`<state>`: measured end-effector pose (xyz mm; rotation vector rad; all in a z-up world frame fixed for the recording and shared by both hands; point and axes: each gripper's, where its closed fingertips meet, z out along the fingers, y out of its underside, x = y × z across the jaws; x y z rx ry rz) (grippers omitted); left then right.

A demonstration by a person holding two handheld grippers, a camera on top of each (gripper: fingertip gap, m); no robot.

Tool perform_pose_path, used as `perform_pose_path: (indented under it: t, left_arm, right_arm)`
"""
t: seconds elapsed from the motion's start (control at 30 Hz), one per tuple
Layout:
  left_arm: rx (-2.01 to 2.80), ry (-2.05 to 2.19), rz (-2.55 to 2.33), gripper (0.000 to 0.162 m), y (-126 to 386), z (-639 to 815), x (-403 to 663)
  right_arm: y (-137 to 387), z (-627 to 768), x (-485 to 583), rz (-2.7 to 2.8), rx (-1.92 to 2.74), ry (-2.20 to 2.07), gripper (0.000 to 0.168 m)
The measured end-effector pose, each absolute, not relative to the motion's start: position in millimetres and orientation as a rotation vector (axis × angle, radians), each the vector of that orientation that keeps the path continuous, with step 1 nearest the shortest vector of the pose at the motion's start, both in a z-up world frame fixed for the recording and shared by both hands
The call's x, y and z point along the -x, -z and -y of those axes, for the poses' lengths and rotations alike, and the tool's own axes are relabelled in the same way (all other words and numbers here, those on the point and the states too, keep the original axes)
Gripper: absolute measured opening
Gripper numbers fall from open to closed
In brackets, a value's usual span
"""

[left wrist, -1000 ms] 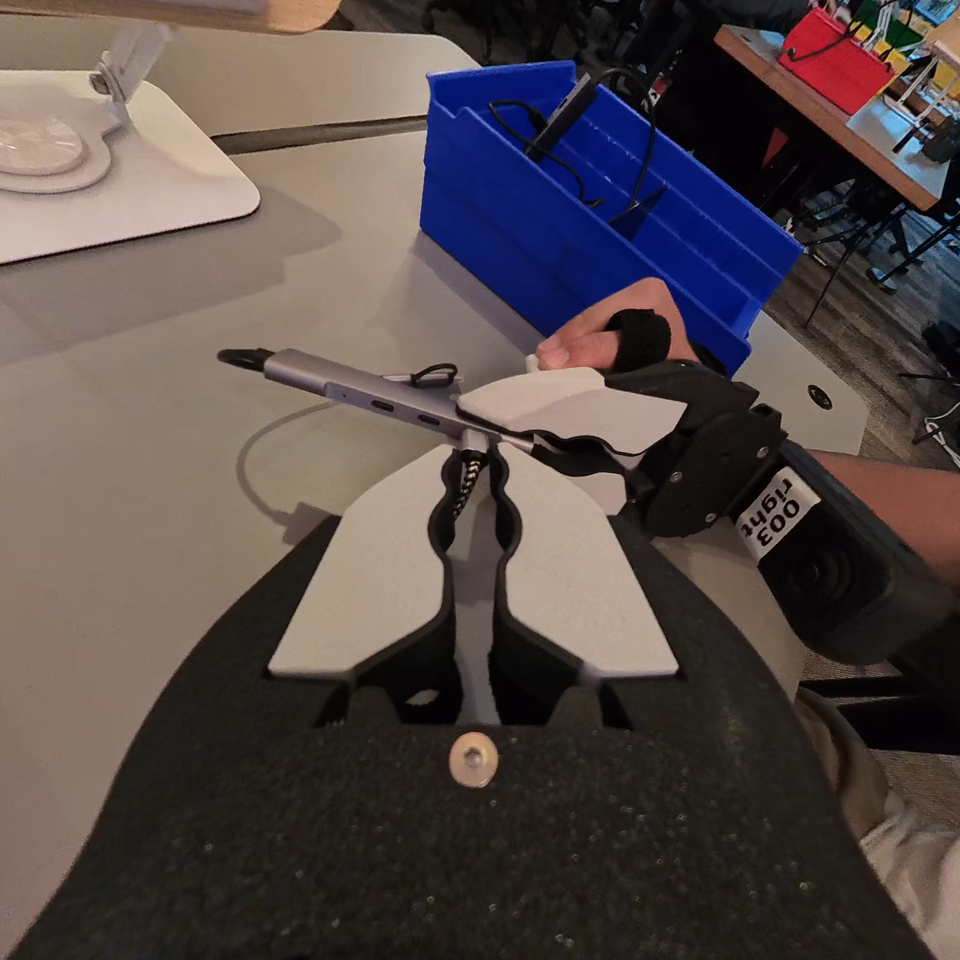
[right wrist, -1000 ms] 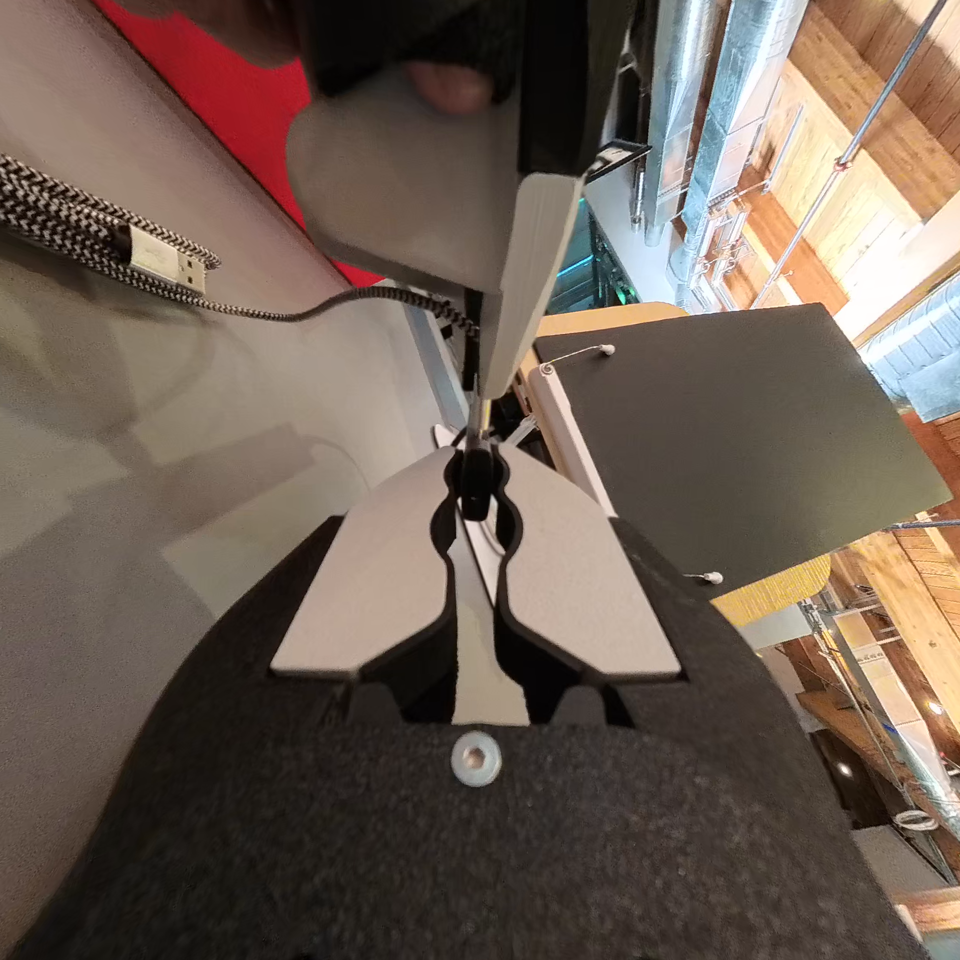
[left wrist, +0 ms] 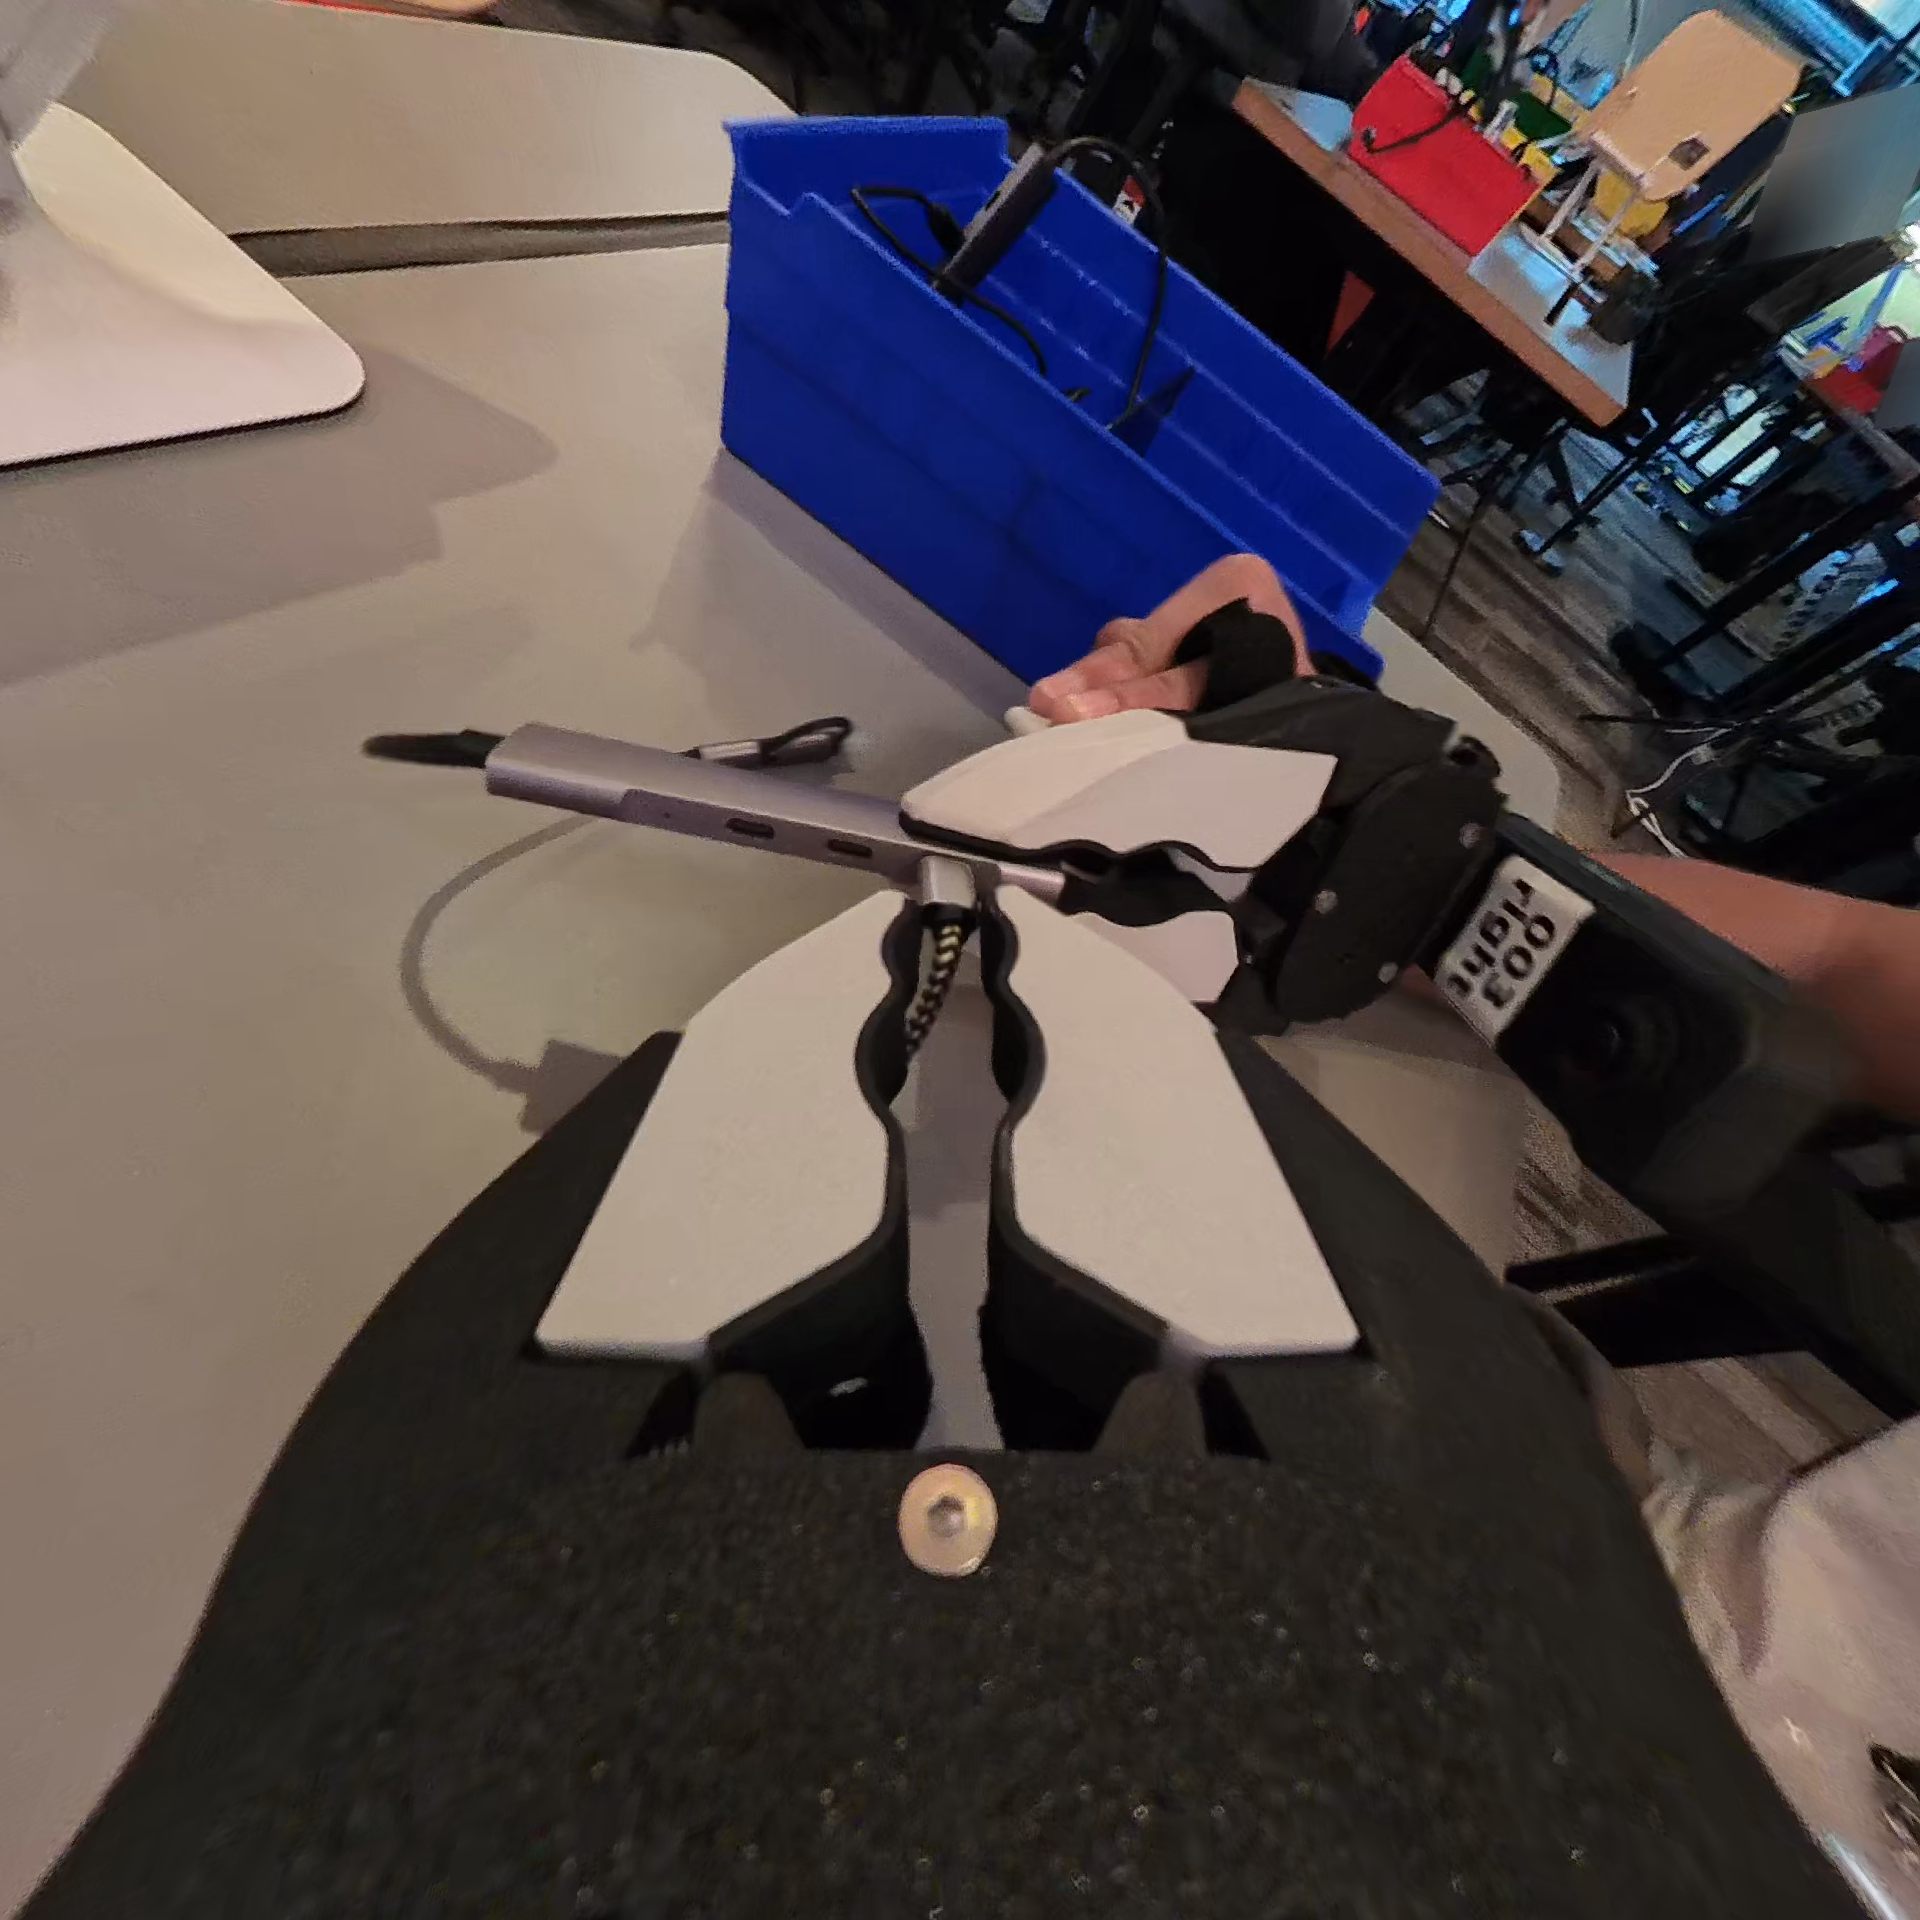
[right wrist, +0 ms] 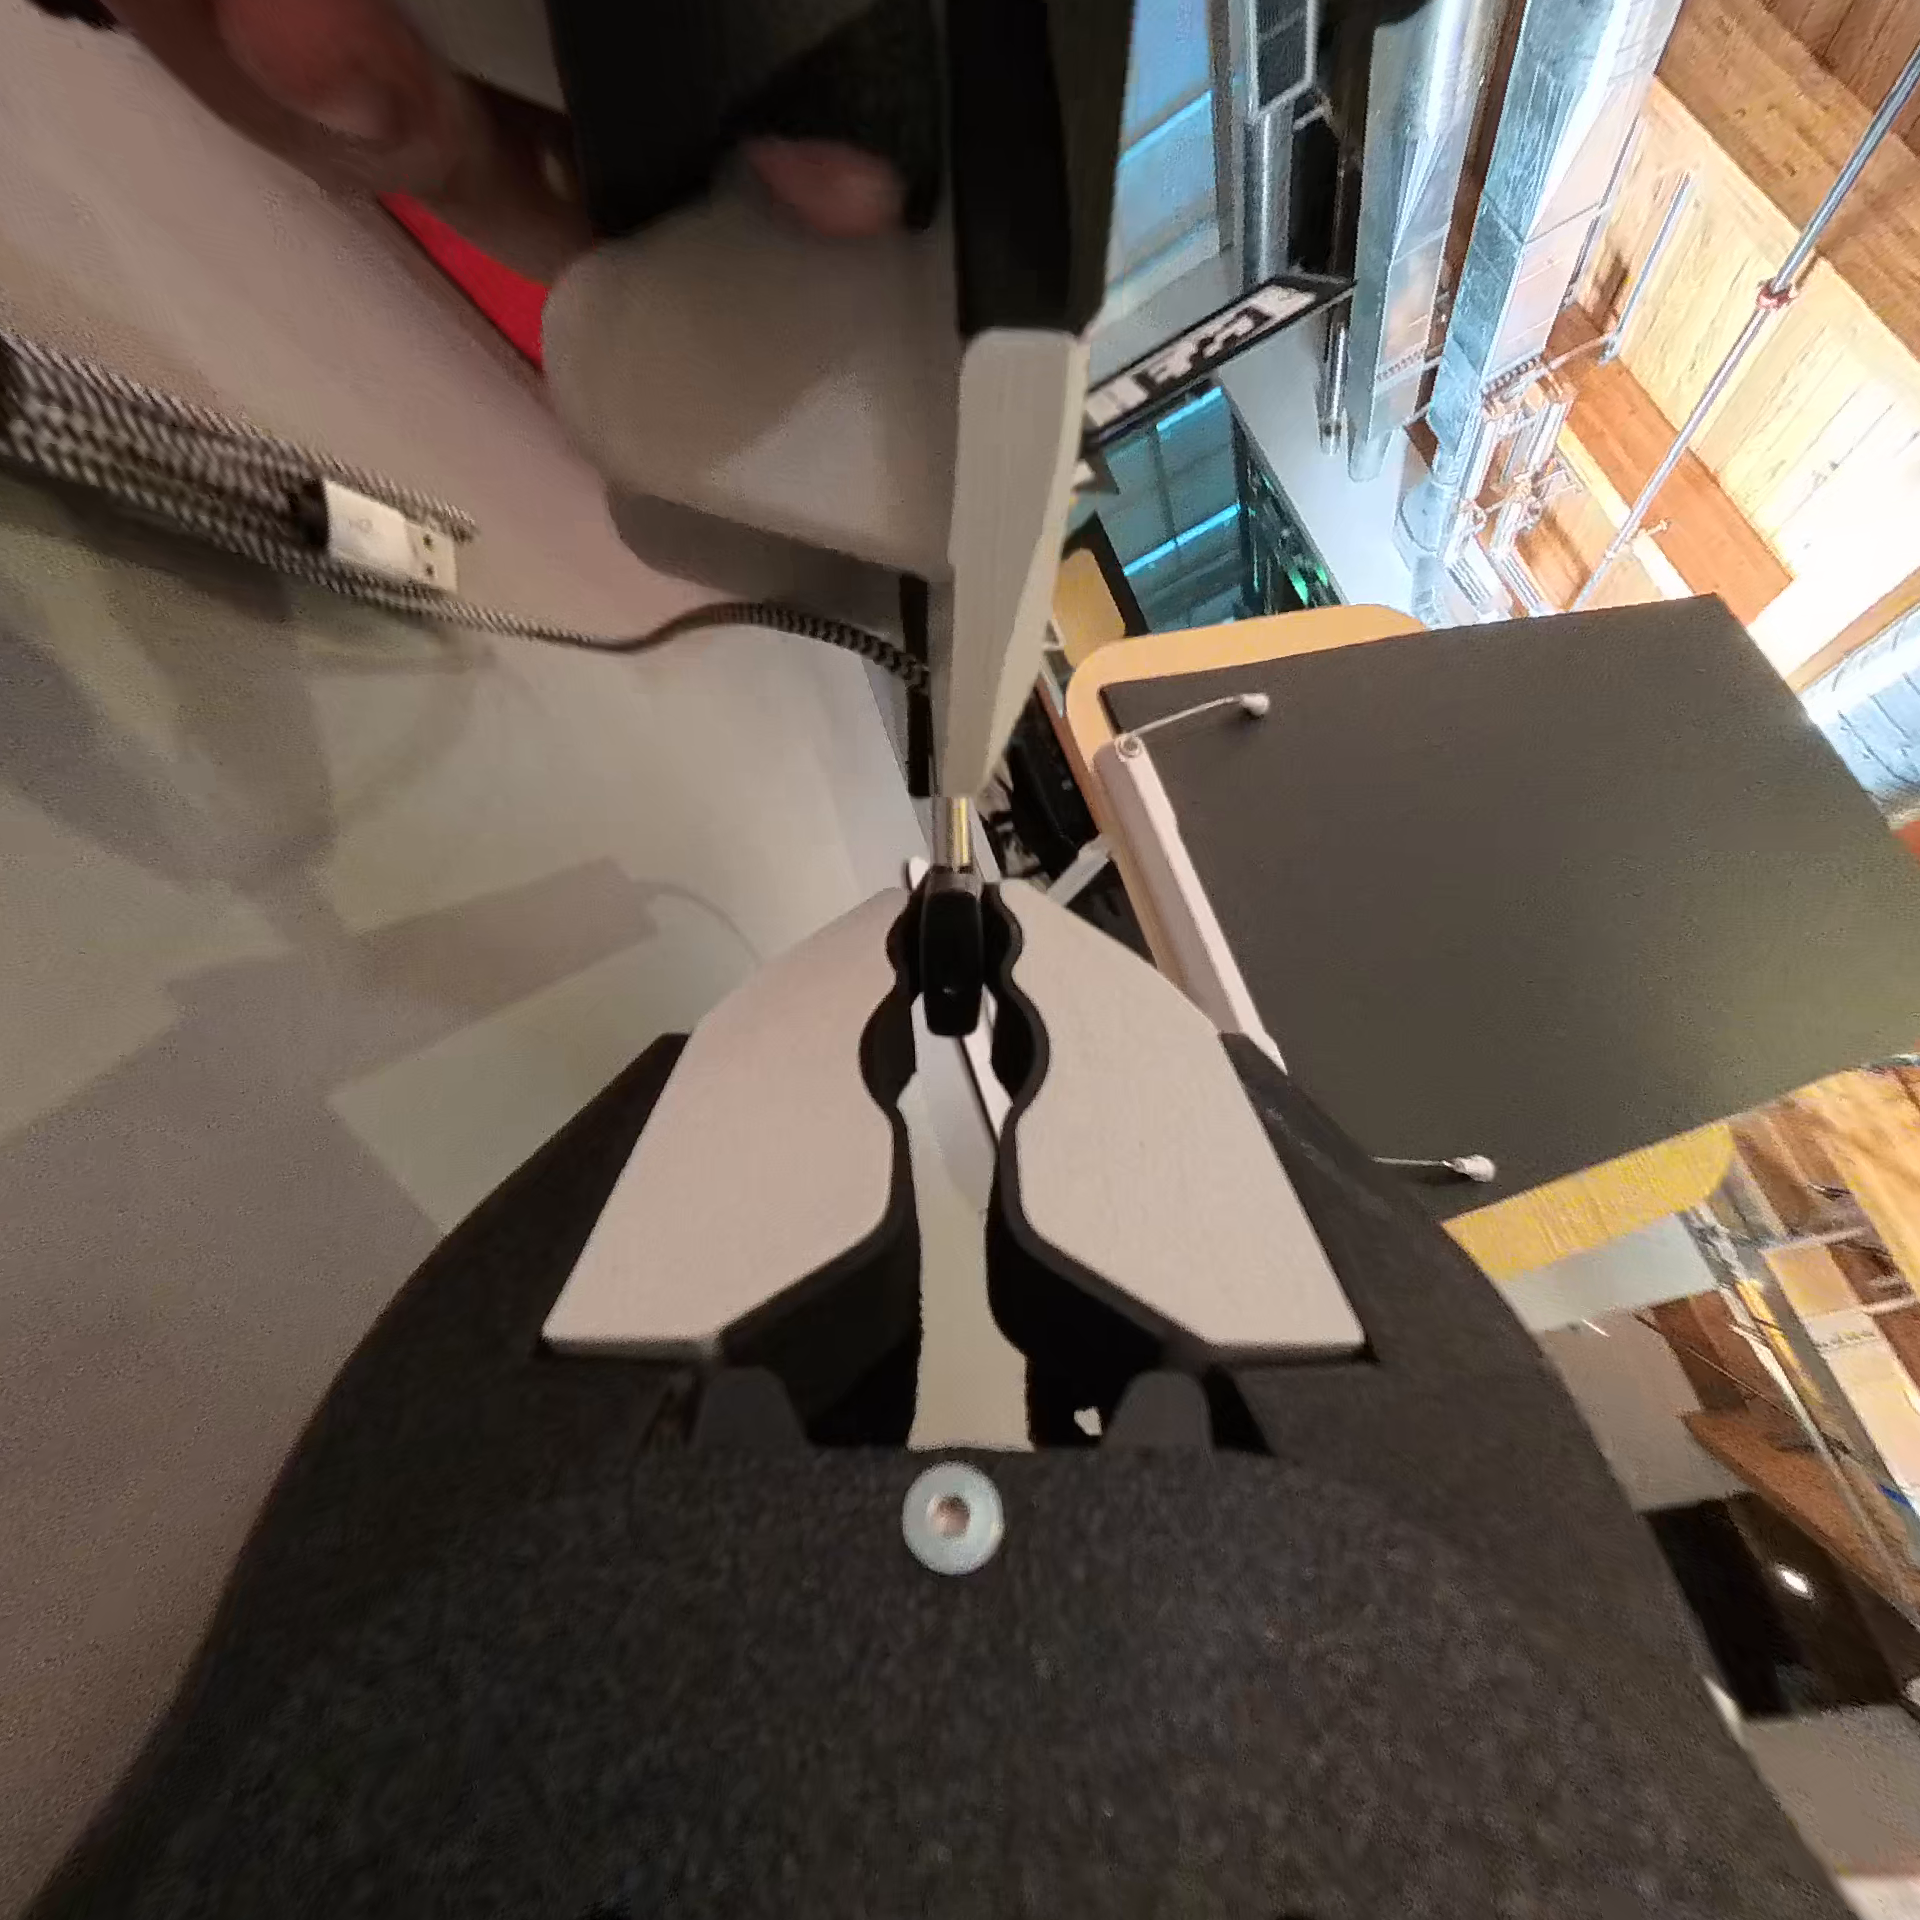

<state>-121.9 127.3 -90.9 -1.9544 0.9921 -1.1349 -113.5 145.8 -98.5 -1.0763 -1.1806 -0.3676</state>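
Standing by the table (left wrist: 260, 831), I take the blue bin (left wrist: 935, 468) as my marker. Just on the near side of the bin, the slim grey hub (left wrist: 686, 795) is held roughly level and looks lifted a little off the tabletop. Its own grey lead (left wrist: 436, 935) loops down to the surface on the side away from the bin.

The right gripper (left wrist: 987, 847) has its jaws clamped on the hub's end nearest the bin's near corner, one finger above and one below. In its own view that gripper (right wrist: 951, 920) shows only a narrow slit, with a dark piece pinched in it.

The left gripper (left wrist: 943, 920) comes in from the side opposite the bin. Its jaws are nearly closed and pinch the braided cable (left wrist: 935, 982) right behind its metal plug (left wrist: 945, 883). The plug meets the hub's side edge, but I cannot tell how deep it sits.

To my eye, a hold like this wants the plug square to the port and the hub steady, with any push straight along the plug and no twisting. The cable's other plug (right wrist: 390, 535) lies loose on the table
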Motion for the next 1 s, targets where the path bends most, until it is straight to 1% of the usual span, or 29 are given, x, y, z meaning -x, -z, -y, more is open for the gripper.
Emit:
perform_pose_path:
  t: [0.03, 0.07, 0.1, 0.2, 0.33, 0.47, 0.6, 0.7, 0.8, 0.9, 1.0]
  left_arm:
    - [1.948, 1.125, -1.005, 0.013, 87.8, -122.7, 127.1]
    - [1.928, 1.108, -1.012, 0.023, 83.5, -117.3, 134.8]
    - [1.904, 1.08, -1.018, 0.027, 79.8, -110.7, 145.3]
    - [1.88, 0.998, -0.975, 0.026, 84.3, -81.9, 188.0]
    - [1.898, 1.002, -0.824, 0.023, 113.8, -29.7, 239.0]
    - [1.958, 1.068, -0.782, 0.022, 127.7, 6.0, 263.7]
    - [1.925, 1.088, -0.797, 0.02, 119.4, 11.8, 269.5]
    - [1.932, 1.15, -0.813, 0.02, 120.9, 15.5, 267.3]
    - [1.948, 1.225, -0.809, 0.02, 121.3, 19.0, 265.0]
    - [1.932, 1.275, -0.802, 0.019, 117.3, 20.0, 263.2]
    - [1.932, 1.295, -0.813, 0.019, 116.3, 21.5, 261.4]
  right_arm:
    - [98.2, -145.8, 113.6, 1.172, 1.084, 0.351, 0.01]
    - [98.9, -146.9, 112.2, 1.164, 1.097, 0.351, 0.01]
    - [98.8, -147.7, 110.2, 1.156, 1.103, 0.353, 0.009]
    - [94.4, -153.2, 102.0, 1.095, 1.158, 0.326, 0.009]
    - [67.4, -155.8, 94.1, 0.982, 1.239, 0.227, 0.009]
    - [4.1, -162.4, 70.4, 0.863, 1.321, 0.165, 0.009]
    - [-87.2, -163.4, 27.6, 0.793, 1.359, 0.179, 0.009]
    - [-161.4, -160.1, -19.8, 0.758, 1.369, 0.332, 0.01]
    - [-214.7, -164.8, -74.5, 0.725, 1.446, 0.518, 0.009]
    - [-240.8, -181.1, -132.6, 0.668, 1.527, 0.718, 0.009]
    - [-223.2, -201.7, -170.9, 0.639, 1.658, 0.754, 0.01]
